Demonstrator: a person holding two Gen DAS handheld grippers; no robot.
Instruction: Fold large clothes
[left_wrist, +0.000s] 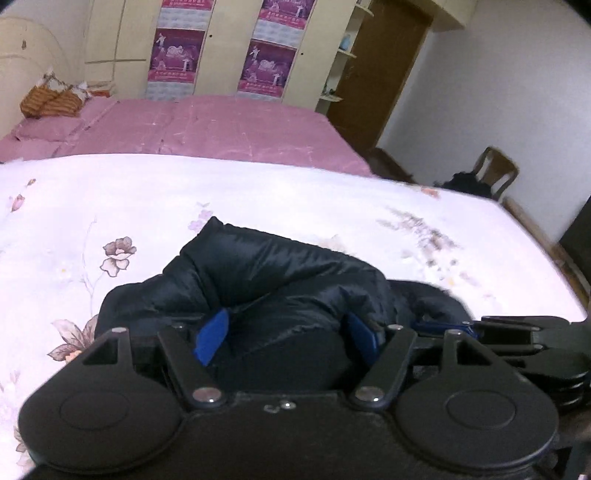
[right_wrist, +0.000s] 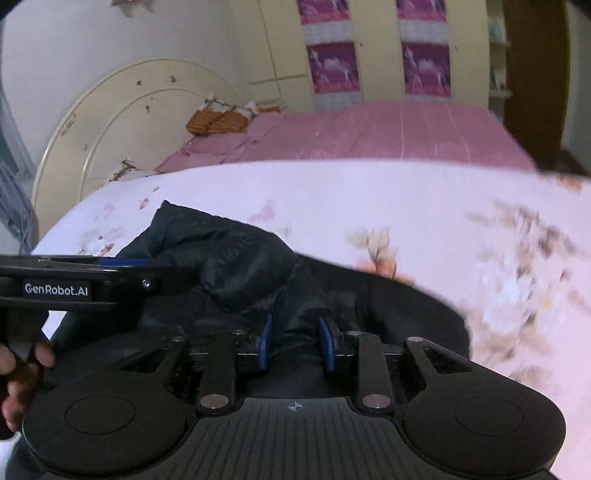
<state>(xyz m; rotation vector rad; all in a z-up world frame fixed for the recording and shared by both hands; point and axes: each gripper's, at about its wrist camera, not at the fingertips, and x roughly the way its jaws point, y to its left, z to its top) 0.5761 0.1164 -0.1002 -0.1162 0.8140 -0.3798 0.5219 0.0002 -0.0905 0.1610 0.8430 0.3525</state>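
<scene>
A bed under a white floral sheet carries a dark puffer jacket, bunched at the near edge. Pink bedding lies beyond, before a cream wardrobe. The left gripper pinches a thick jacket fold; the right gripper pinches a narrower one.

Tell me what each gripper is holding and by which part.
Both the left gripper and right gripper pinch bunched folds of the dark puffer jacket; which part cannot be told.
</scene>
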